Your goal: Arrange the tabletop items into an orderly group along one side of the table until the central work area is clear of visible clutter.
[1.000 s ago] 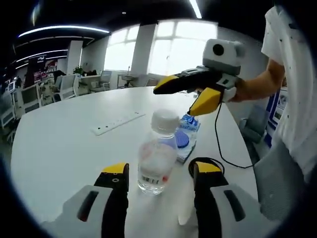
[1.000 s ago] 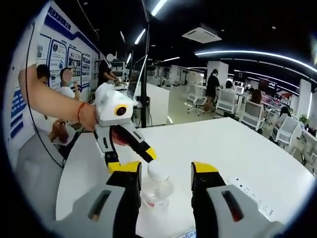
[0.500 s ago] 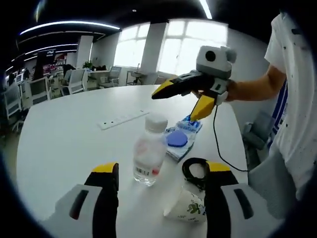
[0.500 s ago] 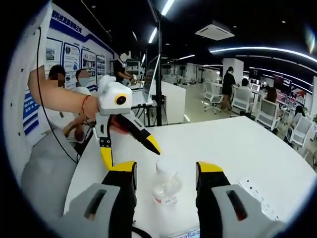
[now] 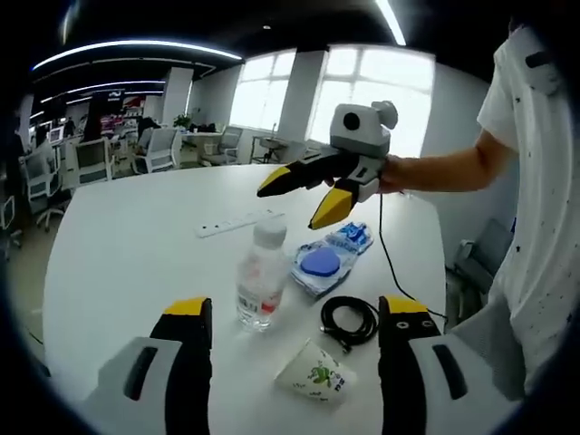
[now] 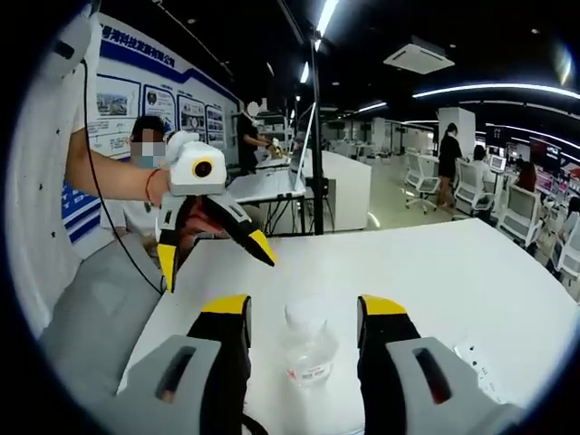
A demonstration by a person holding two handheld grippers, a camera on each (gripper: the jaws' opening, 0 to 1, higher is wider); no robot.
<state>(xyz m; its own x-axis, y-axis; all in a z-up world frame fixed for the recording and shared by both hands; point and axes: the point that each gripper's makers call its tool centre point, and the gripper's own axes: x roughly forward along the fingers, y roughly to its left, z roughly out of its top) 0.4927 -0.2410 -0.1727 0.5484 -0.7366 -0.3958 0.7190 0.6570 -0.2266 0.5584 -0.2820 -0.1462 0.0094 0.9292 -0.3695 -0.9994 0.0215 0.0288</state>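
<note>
A clear water bottle (image 5: pixel 260 276) with a white cap stands upright on the white table (image 5: pixel 136 245). Right of it lie a blue-and-white packet (image 5: pixel 324 258), a coiled black cable (image 5: pixel 349 319) and a paper cup (image 5: pixel 315 376) on its side. My left gripper (image 5: pixel 296 313) is open, held back from the bottle with the cup between its jaws in the picture. My right gripper (image 5: pixel 292 207) hovers open above the bottle and packet. In the right gripper view the bottle (image 6: pixel 308 349) stands between my right gripper's (image 6: pixel 304 313) jaws, and the left gripper (image 6: pixel 217 270) hangs open beyond it.
A white power strip (image 5: pixel 240 222) lies past the bottle toward the table's middle; its end (image 6: pixel 476 358) shows at the right. A person's arm (image 5: pixel 435 172) and white shirt stand at the table's edge. Office desks, chairs and people lie beyond.
My left gripper has drawn back from the bottle, bringing the cup and cable coil into its view. The right gripper stays open above the bottle. The bottle has not moved.
</note>
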